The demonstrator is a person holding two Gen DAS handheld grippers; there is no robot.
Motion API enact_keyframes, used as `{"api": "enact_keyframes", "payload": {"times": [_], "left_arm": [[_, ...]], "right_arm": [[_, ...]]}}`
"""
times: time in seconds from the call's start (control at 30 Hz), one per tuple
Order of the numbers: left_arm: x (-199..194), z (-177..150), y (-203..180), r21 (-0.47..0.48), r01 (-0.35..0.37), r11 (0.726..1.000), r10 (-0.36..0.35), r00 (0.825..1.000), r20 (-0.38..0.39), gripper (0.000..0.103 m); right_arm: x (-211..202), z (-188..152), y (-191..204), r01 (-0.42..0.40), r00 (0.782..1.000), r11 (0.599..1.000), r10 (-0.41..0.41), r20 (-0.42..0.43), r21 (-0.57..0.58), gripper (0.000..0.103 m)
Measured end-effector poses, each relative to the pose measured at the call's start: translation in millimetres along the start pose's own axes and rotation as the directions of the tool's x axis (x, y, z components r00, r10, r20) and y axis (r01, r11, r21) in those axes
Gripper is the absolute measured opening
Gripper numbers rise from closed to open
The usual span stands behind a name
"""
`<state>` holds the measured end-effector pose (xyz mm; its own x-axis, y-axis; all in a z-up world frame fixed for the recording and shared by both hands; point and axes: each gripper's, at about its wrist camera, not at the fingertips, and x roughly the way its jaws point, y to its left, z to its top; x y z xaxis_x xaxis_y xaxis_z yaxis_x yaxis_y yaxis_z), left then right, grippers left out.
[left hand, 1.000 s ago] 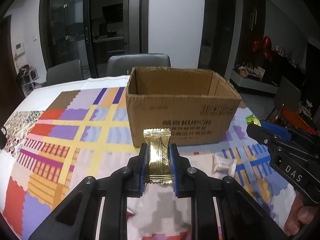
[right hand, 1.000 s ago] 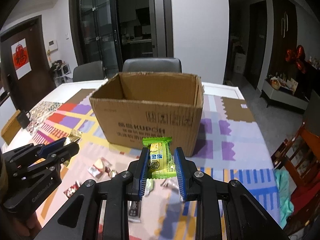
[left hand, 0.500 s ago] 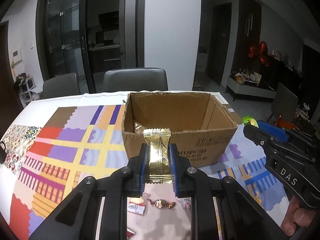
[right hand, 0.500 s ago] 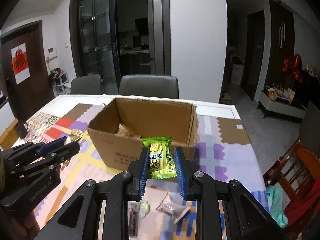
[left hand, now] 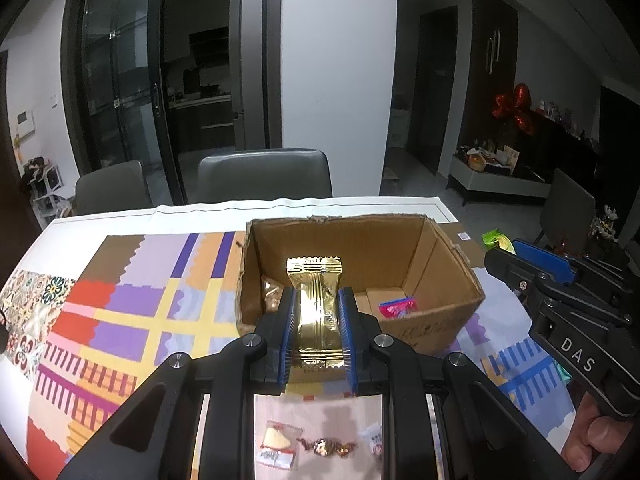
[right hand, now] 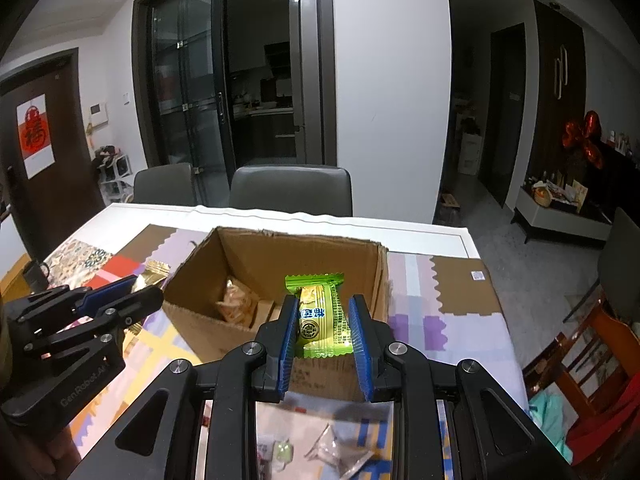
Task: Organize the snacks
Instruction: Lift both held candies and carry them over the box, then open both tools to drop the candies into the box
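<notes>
1. Nearest in the left wrist view, loose sweets lie on the patterned tablecloth [left hand: 120,320] between the gripper's arms: a small clear packet [left hand: 278,446] at about 7 o'clock and a brown twist-wrapped candy [left hand: 328,447] at 6 o'clock.
2. In the right wrist view, a clear crumpled wrapper [right hand: 340,454] lies on the cloth at 6 o'clock.
3. The left gripper [left hand: 318,330] has its blue pads pressed against both sides of an upright gold snack packet [left hand: 316,308], held firmly at picture centre.
4. The right gripper [right hand: 324,330] clamps a green snack packet [right hand: 320,316] in the same way, jaws narrow and tight on it.
5. Both packets hang in front of the near wall of the open cardboard box [left hand: 440,264], with their tops showing against its interior.
6. Inside the box lie a pink wrapped sweet [left hand: 396,306] at 3 o'clock from the gold packet and pale packets [right hand: 236,300] at 9 o'clock from the green one.
7. From the left view the right gripper shows at 3 o'clock; from the right view the left one at 9 o'clock.
8. Beyond the table, at 12 o'clock, stands a grey chair [right hand: 292,188].
</notes>
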<state>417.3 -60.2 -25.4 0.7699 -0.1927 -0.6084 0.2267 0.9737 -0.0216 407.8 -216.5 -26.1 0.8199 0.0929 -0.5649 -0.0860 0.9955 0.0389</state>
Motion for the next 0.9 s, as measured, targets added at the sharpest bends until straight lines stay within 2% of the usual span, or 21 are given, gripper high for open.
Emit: {"api": "enact_keyframes", "payload": {"times": [0.4,0.9], "left_arm": [[32,16,4,0.010,0.003,1.000,-0.003,1.000,-0.021,0.021],[68,20,2,0.013,0.010,1.000,-0.009,0.998,-0.057,0.022]], "right_arm": [[36,19,-2,-0.008,1.000,1.000,0.009,-0.019,0.003,0.027],[73,25,-3,-0.016,0.998,1.000,0.016,-0.061,-0.002,0.027]]}}
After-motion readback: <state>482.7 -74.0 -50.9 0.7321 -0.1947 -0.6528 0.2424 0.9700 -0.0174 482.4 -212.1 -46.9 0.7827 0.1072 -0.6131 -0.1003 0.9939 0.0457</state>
